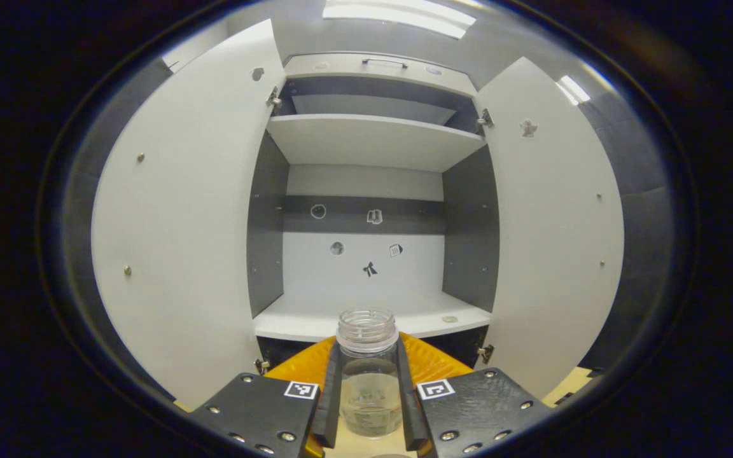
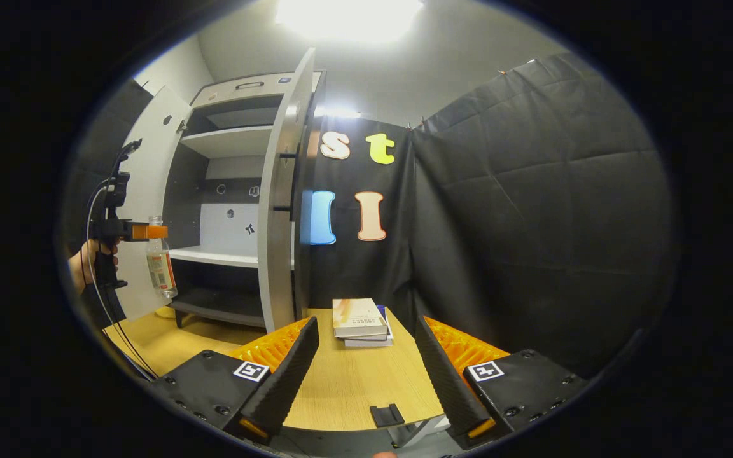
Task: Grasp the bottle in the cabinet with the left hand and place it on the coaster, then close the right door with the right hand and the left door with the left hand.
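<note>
One bottle [image 1: 369, 375] pinched tight between both fingers of the left gripper [image 1: 369, 397], out in front of the cabinet [image 1: 366, 143], past its shelf edge. Two doors, left door [image 1: 182, 216] and right door [image 1: 554, 222], swung wide. Right gripper [image 2: 366, 375] spread wide, holding nothing, above the table [image 2: 354, 388]. Two books [image 2: 360, 321] stacked by the far table edge.

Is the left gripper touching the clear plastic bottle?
Touching. The left gripper view shows the left gripper with both fingers pressed against the clear plastic bottle.
</note>
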`<state>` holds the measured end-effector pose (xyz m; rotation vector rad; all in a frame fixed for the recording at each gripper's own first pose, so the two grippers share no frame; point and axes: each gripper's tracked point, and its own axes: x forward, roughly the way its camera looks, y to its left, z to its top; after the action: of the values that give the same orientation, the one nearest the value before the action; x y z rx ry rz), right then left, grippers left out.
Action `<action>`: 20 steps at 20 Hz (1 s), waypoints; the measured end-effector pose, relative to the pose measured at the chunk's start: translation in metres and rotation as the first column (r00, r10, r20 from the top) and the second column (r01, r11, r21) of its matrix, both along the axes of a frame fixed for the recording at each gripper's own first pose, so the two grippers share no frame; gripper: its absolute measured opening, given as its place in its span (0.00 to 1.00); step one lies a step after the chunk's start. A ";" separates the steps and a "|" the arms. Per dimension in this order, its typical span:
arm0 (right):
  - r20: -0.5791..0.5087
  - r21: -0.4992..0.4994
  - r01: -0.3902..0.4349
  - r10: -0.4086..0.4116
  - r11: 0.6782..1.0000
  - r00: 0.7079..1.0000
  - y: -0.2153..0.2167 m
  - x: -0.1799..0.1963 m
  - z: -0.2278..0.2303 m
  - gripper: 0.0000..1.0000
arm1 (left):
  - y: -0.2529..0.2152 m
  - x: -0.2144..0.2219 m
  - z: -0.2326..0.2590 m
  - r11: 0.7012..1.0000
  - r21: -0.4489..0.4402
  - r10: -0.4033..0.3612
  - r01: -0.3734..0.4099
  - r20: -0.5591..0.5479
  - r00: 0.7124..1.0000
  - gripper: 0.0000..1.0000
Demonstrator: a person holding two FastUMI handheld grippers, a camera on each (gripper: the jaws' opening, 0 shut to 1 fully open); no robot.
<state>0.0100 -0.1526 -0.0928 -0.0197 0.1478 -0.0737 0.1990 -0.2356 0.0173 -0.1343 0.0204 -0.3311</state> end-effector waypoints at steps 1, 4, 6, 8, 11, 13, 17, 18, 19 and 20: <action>-0.002 0.002 -0.001 0.001 1.000 1.000 0.001 -0.002 -0.001 0.97 | -0.001 -0.003 -0.006 1.000 -0.004 -0.002 0.002 -0.001 1.000 0.41; -0.011 0.005 -0.013 0.013 1.000 1.000 0.006 -0.006 -0.006 0.97 | -0.007 -0.009 -0.030 1.000 -0.018 -0.009 0.009 -0.013 1.000 0.41; -0.022 -0.013 -0.023 0.023 1.000 0.999 0.009 -0.007 -0.009 0.97 | -0.012 -0.012 -0.043 1.000 -0.025 -0.016 0.016 -0.020 1.000 0.41; -0.028 -0.028 -0.032 0.031 0.999 0.999 0.011 -0.007 -0.010 0.97 | -0.018 -0.014 -0.060 1.000 -0.023 -0.020 0.020 -0.028 0.999 0.40; -0.026 -0.031 -0.033 0.032 0.999 0.999 0.013 -0.005 -0.012 0.97 | -0.025 -0.016 -0.083 0.999 -0.023 -0.026 0.025 -0.045 0.999 0.41; -0.037 -0.023 -0.035 0.034 0.999 0.999 0.017 -0.005 -0.017 0.97 | -0.027 -0.019 -0.099 0.999 -0.026 -0.031 0.029 -0.056 0.998 0.41; -0.059 -0.037 -0.058 0.055 0.998 0.997 0.025 -0.004 -0.023 0.98 | -0.032 -0.027 -0.136 0.999 -0.016 -0.036 0.035 -0.092 0.995 0.40; -0.063 -0.041 -0.064 0.061 0.997 0.996 0.027 -0.004 -0.025 0.96 | -0.031 -0.029 -0.145 0.999 -0.010 -0.036 0.035 -0.099 0.994 0.40; -0.066 -0.043 -0.067 0.064 0.997 0.996 0.028 -0.004 -0.025 0.98 | -0.032 -0.032 -0.153 0.999 -0.013 -0.039 0.038 -0.107 0.994 0.40; -0.071 -0.043 -0.070 0.067 0.997 0.995 0.030 -0.003 -0.027 0.96 | -0.034 -0.033 -0.160 0.999 -0.023 -0.043 0.041 -0.114 0.993 0.43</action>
<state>0.0066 -0.1230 -0.1198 -0.0723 0.2146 -0.0077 0.1659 -0.2699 -0.1425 -0.1734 0.1336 -0.3656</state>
